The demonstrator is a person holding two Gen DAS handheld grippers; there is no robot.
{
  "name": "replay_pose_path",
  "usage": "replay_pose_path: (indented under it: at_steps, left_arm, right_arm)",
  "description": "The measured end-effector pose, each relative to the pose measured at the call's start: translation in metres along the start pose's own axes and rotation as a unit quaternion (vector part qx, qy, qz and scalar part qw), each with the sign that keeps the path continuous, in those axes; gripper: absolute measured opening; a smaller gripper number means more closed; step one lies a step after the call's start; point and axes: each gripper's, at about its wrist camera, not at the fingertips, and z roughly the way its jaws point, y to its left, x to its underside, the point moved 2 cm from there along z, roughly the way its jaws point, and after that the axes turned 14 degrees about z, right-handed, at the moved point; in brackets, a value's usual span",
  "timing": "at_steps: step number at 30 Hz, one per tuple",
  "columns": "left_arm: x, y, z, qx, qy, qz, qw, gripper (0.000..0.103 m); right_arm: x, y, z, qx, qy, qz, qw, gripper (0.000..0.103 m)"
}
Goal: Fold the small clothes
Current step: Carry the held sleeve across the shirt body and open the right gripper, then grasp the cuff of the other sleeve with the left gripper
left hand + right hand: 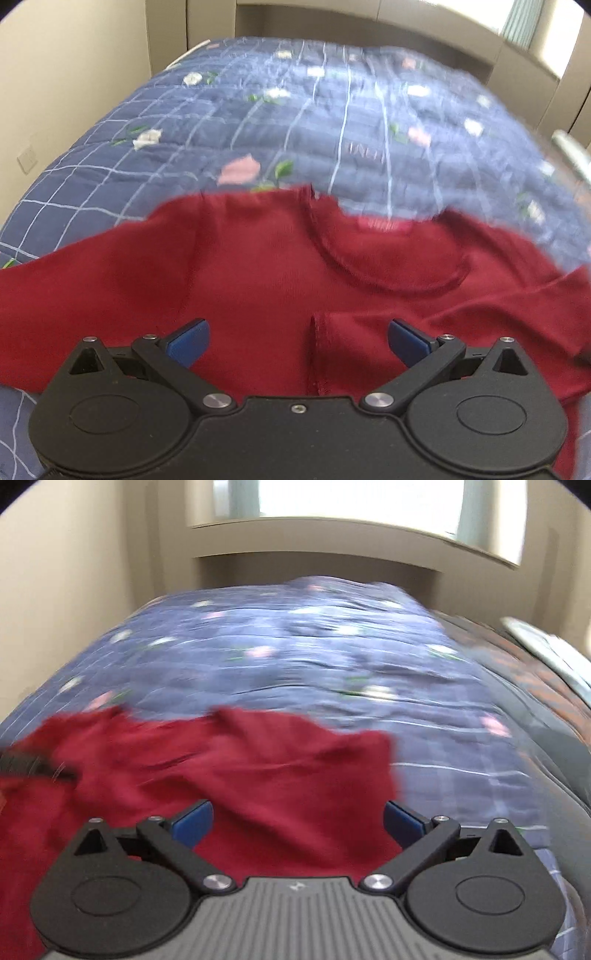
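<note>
Right now the dark red shirt (280, 266) lies spread on the blue floral quilt (295, 122), neckline and label toward the far side, a sleeve trailing off to the left and a hemmed flap folded over near the middle. Over it, the left gripper (298, 341) stands with its blue pads wide apart, nothing between them but cloth lying flat underneath. On the other side the right gripper (298, 821) is spread just as wide above the shirt's right portion, close to its right edge, and it grips nothing either. To my eye the job is to take a fresh hold for the next fold, so each gripper wants to pinch one clean edge, both layers together, with the two grips level so the fold comes over square and the loose flap doesn't bunch. What's hard to read: both views are smeared with blur, the right one worse, so creases and seams there are guesswork. Gripper bodies cover the shirt's near hem, the far right sleeve runs out of frame, and a dark streak at the left of the right view can't be identified.
</note>
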Motion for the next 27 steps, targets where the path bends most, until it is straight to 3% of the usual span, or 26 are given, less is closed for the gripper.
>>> replay_pose_path:
  at_steps: [2, 5, 6, 9, 11, 13, 15, 17, 21, 24, 27]
  left_arm:
    - [0.005, -0.007, 0.010, -0.023, 0.017, 0.013, 0.9995, 0.102]
    - [0.014, -0.010, 0.022, -0.048, 0.048, 0.015, 0.9976, 0.102]
    - [0.016, -0.009, 0.023, -0.049, 0.046, 0.009, 0.9977, 0.102]
    - [0.020, -0.009, 0.022, -0.054, 0.044, -0.011, 0.9975, 0.103]
    - [0.020, -0.010, 0.021, -0.058, 0.044, -0.012, 0.9973, 0.103]
    - [0.020, -0.012, 0.022, -0.062, 0.044, -0.010, 0.9971, 0.103]
    - [0.020, -0.013, 0.022, -0.066, 0.044, -0.007, 0.9968, 0.103]
    - [0.019, -0.015, 0.025, -0.070, 0.045, -0.007, 0.9965, 0.103]
    - [0.018, -0.015, 0.021, -0.076, 0.046, -0.017, 0.9959, 0.103]
    - [0.020, -0.014, 0.008, -0.082, 0.044, -0.039, 0.9949, 0.102]
    - [0.030, -0.016, -0.009, -0.076, 0.030, -0.062, 0.9947, 0.102]
  right_arm:
    - [-0.019, -0.031, 0.016, -0.003, 0.009, 0.054, 0.999, 0.096]
    - [-0.041, -0.059, 0.043, -0.020, 0.027, 0.098, 0.995, 0.077]
    - [-0.047, -0.066, 0.055, -0.023, 0.041, 0.111, 0.993, 0.068]
    - [-0.053, -0.078, 0.078, -0.041, 0.079, 0.137, 0.987, 0.023]
    - [-0.054, -0.082, 0.079, -0.041, 0.076, 0.132, 0.987, 0.015]
    - [-0.054, -0.082, 0.069, -0.045, 0.055, 0.111, 0.991, 0.014]
    - [-0.049, -0.085, 0.072, -0.036, 0.064, 0.101, 0.992, 0.016]
    - [-0.043, -0.087, 0.081, -0.027, 0.078, 0.090, 0.992, 0.027]
    - [-0.041, -0.093, 0.059, -0.032, 0.045, 0.086, 0.995, 0.061]
    - [-0.028, -0.088, 0.030, -0.037, 0.033, 0.056, 0.997, 0.075]
    - [-0.006, -0.082, 0.010, -0.024, 0.040, 0.025, 0.999, 0.079]
